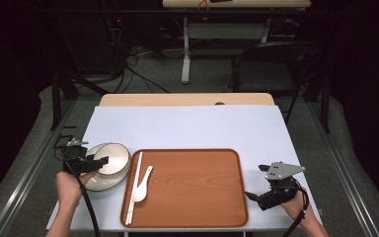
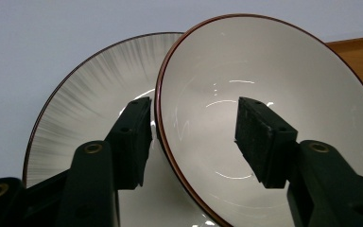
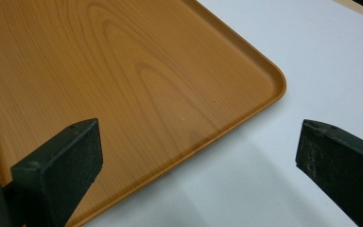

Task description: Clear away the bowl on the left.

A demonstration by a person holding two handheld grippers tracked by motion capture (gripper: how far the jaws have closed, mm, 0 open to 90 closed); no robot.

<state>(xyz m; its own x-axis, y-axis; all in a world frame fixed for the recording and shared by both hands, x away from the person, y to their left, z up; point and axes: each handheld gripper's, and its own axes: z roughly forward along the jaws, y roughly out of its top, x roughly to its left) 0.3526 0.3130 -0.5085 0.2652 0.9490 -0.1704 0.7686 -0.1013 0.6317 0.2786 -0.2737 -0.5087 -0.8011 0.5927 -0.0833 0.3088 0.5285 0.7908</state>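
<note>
A white bowl with a dark red rim (image 1: 113, 157) (image 2: 274, 85) leans on a grey-streaked plate (image 1: 98, 181) (image 2: 85, 94) at the table's left, beside a wooden tray (image 1: 197, 187) (image 3: 123, 71). My left gripper (image 1: 102, 162) (image 2: 194, 109) straddles the bowl's near rim, one pad outside the wall and the other inside. A gap shows on both sides, so it is open. My right gripper (image 1: 254, 181) (image 3: 198, 130) is open and empty, low over the tray's right corner and the white table.
A white ceramic spoon (image 1: 142, 185) and a pair of white chopsticks (image 1: 134, 186) lie along the tray's left side. The white table cover (image 1: 192, 126) stretches behind the tray. A dark chair (image 1: 271, 69) stands beyond the table's far edge.
</note>
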